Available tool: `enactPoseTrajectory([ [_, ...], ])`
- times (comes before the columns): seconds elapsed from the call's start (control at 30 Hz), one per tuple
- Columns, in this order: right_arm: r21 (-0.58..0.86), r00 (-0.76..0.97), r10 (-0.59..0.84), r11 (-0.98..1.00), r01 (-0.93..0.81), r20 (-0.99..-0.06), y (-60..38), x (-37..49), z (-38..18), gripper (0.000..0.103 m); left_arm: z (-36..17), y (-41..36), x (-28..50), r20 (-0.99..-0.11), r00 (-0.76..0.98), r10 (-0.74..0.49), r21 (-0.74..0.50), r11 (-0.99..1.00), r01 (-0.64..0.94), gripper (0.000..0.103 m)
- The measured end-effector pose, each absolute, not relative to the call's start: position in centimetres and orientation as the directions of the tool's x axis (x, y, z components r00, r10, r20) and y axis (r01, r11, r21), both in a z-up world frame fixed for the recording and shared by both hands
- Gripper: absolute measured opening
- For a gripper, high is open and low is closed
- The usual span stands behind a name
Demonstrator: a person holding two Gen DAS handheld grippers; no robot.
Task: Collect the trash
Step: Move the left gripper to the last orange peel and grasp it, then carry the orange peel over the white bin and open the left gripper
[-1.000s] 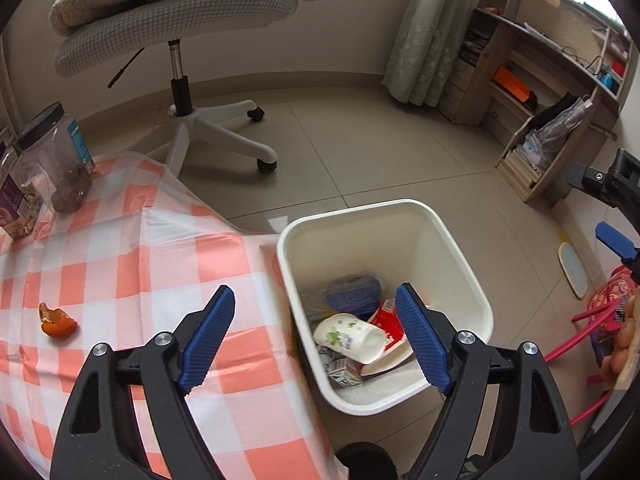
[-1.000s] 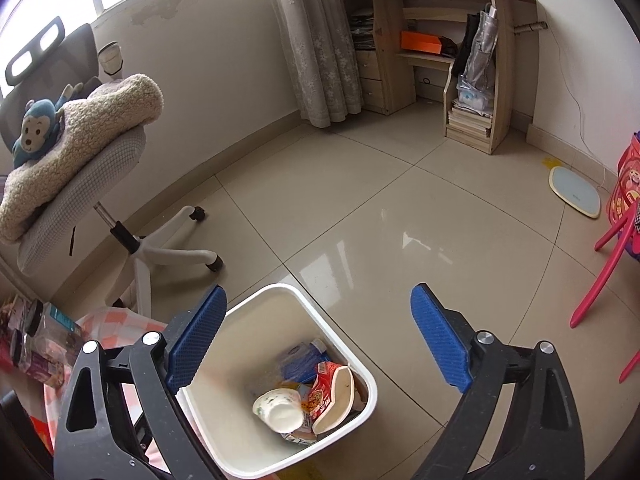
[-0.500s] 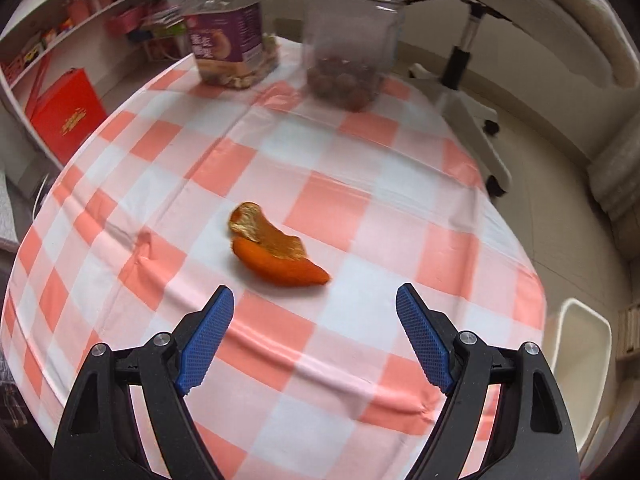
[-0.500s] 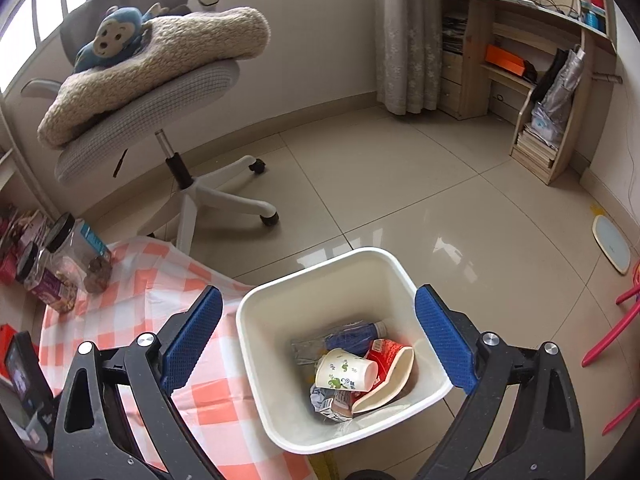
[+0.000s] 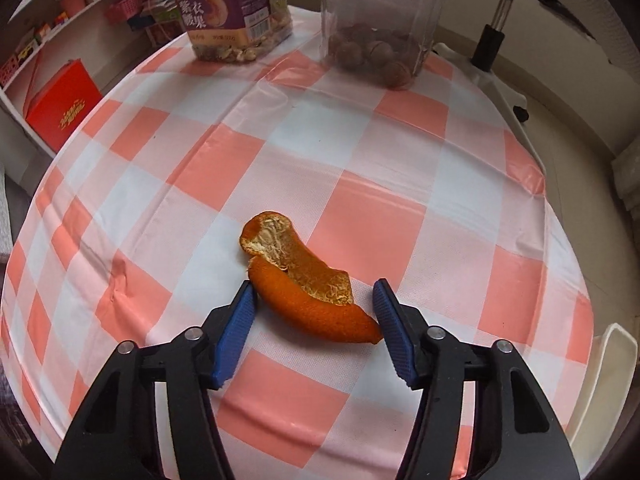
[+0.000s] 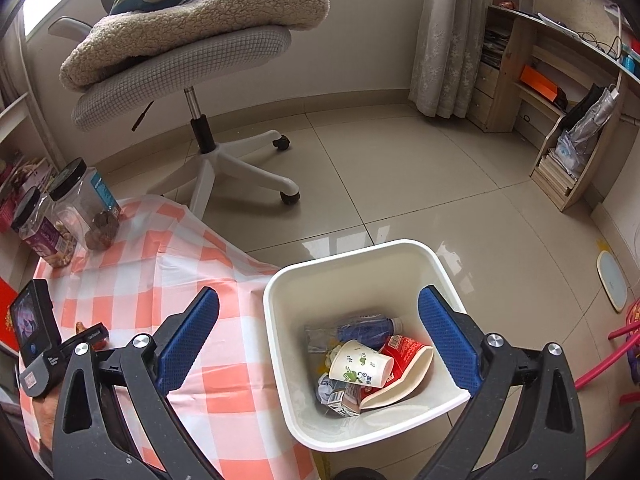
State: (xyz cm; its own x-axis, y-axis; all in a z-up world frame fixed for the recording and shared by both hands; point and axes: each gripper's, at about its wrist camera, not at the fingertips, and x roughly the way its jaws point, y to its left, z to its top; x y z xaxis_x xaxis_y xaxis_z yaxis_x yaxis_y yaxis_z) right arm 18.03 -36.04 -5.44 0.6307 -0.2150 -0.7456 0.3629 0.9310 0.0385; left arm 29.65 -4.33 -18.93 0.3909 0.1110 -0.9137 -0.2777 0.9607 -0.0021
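Note:
An orange peel lies on the red-and-white checked tablecloth. My left gripper is open, low over the cloth, with one blue pad on each side of the peel's near end; I cannot tell if they touch it. My right gripper is open and empty above the white trash bin on the floor beside the table. The bin holds a paper cup, a red bowl, a bottle and a carton. The left gripper's body shows at the left of the right wrist view.
Two clear snack jars stand at the table's far edge, also in the right wrist view. A swivel chair with a blanket and a toy monkey stands beyond. The bin's rim sits at the table's right edge. Shelves line the walls.
My left gripper swung from over the bin to the table, came down at the orange peel and narrowed its jaws. My right gripper drifted left to hang over the bin.

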Motion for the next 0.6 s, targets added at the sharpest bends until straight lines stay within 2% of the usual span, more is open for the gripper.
enactPoseTrajectory([
  [0.03, 0.043, 0.63, -0.209, 0.932, 0.36, -0.748, -35.8, 18.2, -5.4, 0.096, -18.8, -4.4, 29.5, -0.91, 0.402, 0.1, -0.007, 0.967, -0.256, 0.046],
  [0.1, 0.051, 0.633, -0.196, 0.936, 0.35, -0.749, -35.3, 18.4, -5.4, 0.096, -18.6, -3.9, 29.3, -0.906, 0.418, 0.06, -0.033, 0.977, -0.212, 0.041],
  [0.13, 0.053, 0.633, -0.187, 0.939, 0.341, -0.751, -34.9, 18.5, -5.3, 0.096, -18.6, -3.5, 29.1, -0.904, 0.425, 0.047, -0.04, 0.981, -0.192, 0.034],
  [0.33, 0.041, 0.622, -0.143, 0.961, 0.273, -0.77, -32.0, 19.0, -5.9, 0.096, -17.4, -0.8, 27.3, -0.889, 0.457, 0.037, -0.03, 0.99, -0.138, 0.025],
  [0.6, 0.054, 0.628, -0.121, 0.966, 0.252, -0.769, -31.9, 18.3, -5.3, 0.096, -14.2, -0.1, 24.8, -0.846, 0.531, -0.051, -0.094, 0.994, -0.053, 0.02],
])
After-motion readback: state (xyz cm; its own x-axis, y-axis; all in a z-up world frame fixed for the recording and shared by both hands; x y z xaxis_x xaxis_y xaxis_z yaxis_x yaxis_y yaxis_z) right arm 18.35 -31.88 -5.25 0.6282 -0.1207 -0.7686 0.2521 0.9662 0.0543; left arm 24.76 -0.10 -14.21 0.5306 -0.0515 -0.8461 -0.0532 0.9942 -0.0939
